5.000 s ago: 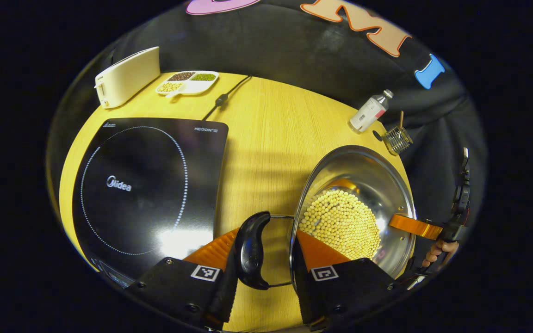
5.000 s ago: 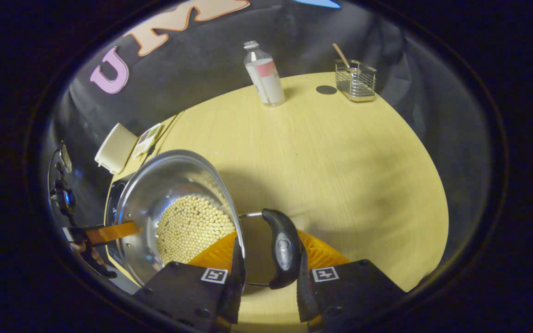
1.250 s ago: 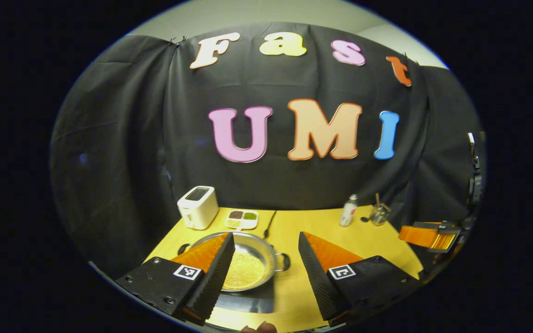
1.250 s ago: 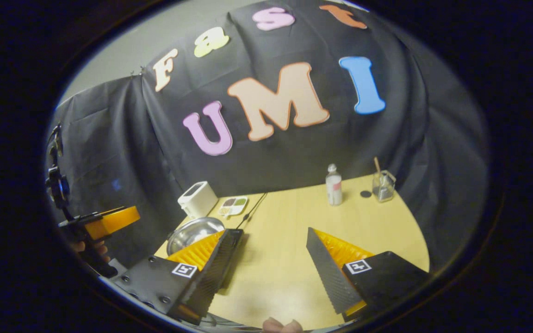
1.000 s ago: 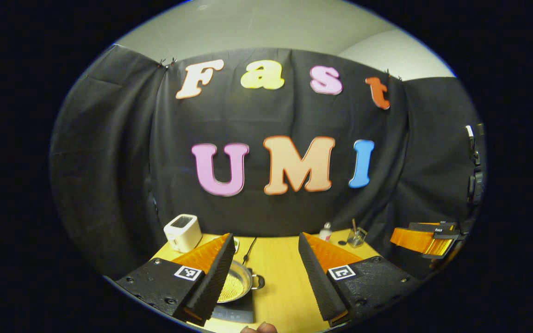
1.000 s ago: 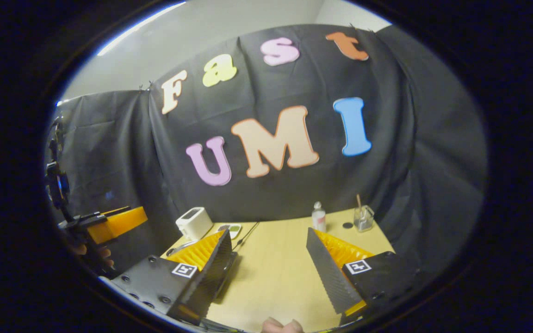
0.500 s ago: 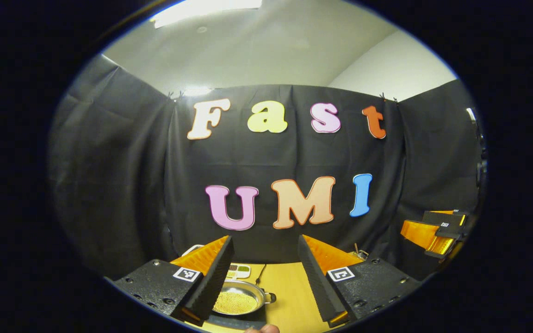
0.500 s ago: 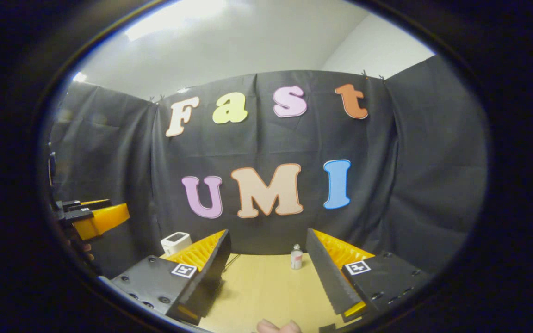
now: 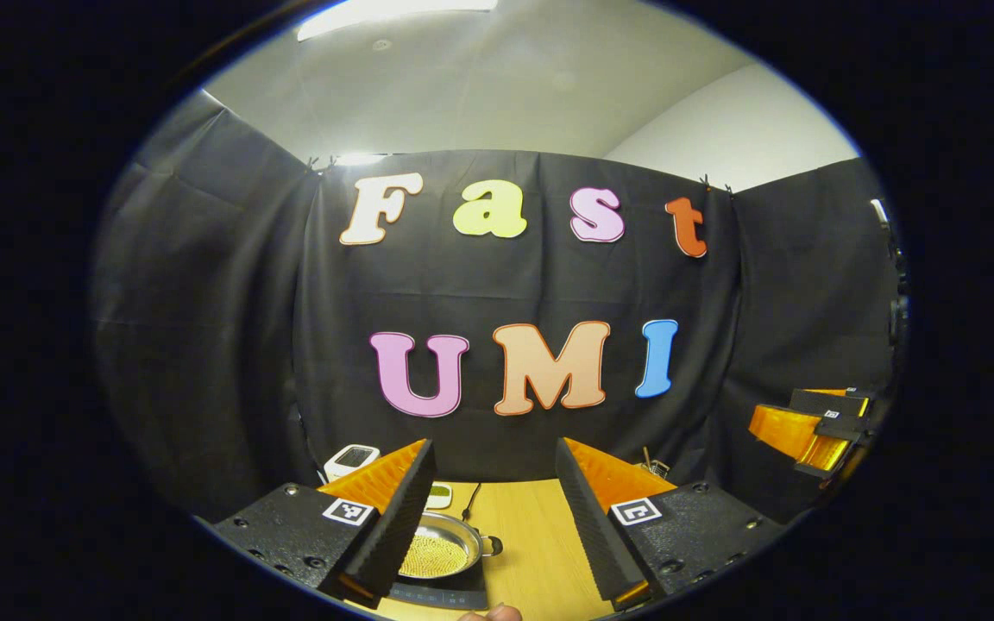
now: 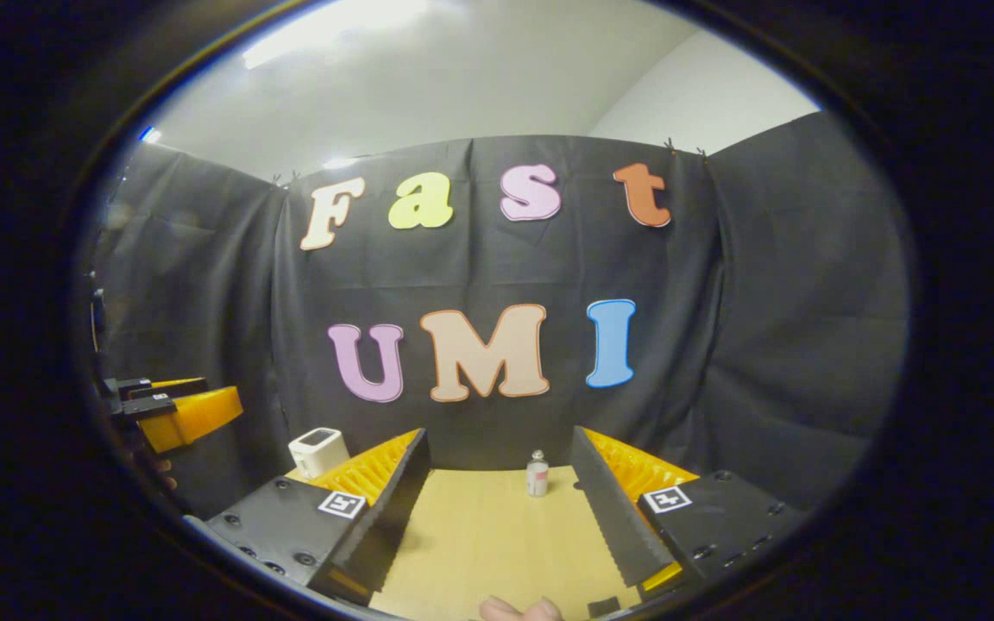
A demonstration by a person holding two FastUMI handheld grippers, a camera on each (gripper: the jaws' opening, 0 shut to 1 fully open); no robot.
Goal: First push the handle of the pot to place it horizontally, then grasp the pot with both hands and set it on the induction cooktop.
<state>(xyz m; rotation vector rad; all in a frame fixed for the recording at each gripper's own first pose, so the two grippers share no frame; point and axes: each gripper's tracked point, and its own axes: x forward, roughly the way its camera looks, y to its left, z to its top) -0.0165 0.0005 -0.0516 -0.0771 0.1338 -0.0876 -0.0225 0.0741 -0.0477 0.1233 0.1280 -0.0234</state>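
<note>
Your left gripper (image 9: 495, 504) is spread wide with nothing between its fingers, held up well above the tabletop (image 9: 540, 552) and looking out level at the booth wall. Going left to right from there: a white toaster (image 9: 350, 459) sits near the far left corner of the tabletop, then the pot (image 9: 441, 555) is sitting on the black induction cooktop (image 9: 445, 593) near the front left edge, and it's got a layer of small pale yellow beans (image 9: 432, 558) across its bottom. One of its side handles (image 9: 491, 545) sticks out level toward the middle of the tabletop. A sectioned white dish (image 9: 440, 495) peeks out just behind the pot; can't tell what's in it from here. A wire holder (image 9: 654, 467) with a stick in it is at the far right edge.

Your right gripper (image 10: 497, 496) is parted too, gripping nothing, also raised and level. In its view the toaster (image 10: 317, 451) is far left, a small clear bottle (image 10: 537, 473) stands upright at the far edge, and your other gripper floats off at the left side (image 10: 171, 407).
</note>
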